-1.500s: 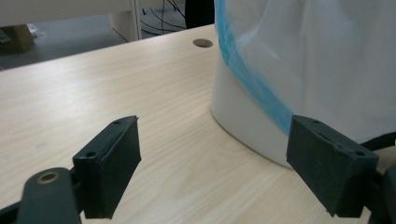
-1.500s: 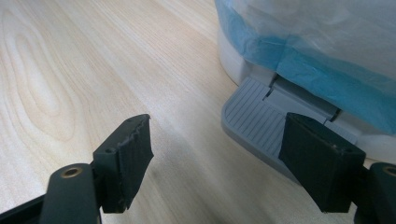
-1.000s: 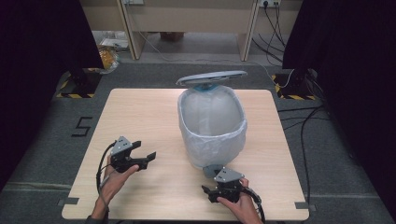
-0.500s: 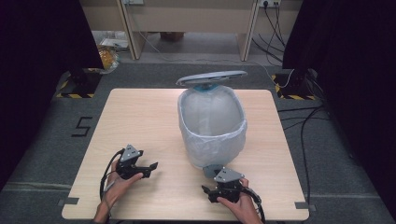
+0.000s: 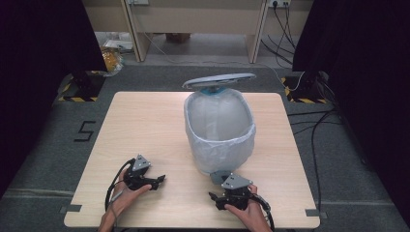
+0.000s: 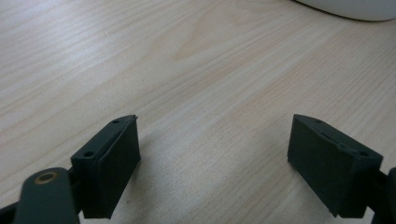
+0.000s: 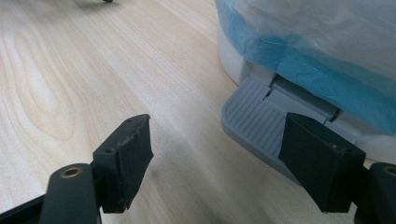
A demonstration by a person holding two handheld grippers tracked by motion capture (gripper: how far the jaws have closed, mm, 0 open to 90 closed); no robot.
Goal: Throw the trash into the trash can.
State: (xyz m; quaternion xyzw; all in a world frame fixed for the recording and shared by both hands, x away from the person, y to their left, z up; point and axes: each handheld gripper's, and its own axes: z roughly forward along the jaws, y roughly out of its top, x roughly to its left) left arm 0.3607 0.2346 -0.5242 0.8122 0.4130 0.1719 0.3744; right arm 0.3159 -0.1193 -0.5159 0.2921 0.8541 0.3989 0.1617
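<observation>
A white pedal bin [image 5: 220, 130] lined with a pale bag stands on the wooden table [image 5: 145, 121], its grey lid [image 5: 220, 80] raised at the back. Its grey ribbed pedal [image 5: 221, 175] points toward the near edge. My left gripper [image 5: 159, 180] lies low on the table, left of the bin, open with only bare wood between its jaws [image 6: 215, 154]. My right gripper [image 5: 215, 198] sits just in front of the pedal [image 7: 252, 121], open and holding nothing [image 7: 217, 158]. Its right jaw is close beside the pedal. The blue-tinted liner [image 7: 317, 37] hangs over the bin's wall.
Bare wood stretches left of the bin and between the two grippers. The table's near edge runs just under both hands. Cables [image 5: 314, 130] trail on the grey floor at the right, and a painted 5 [image 5: 85, 131] marks the floor at the left.
My left gripper has sunk toward the table and come nearer the front edge. The right gripper, the bin and its lid have stayed put.
</observation>
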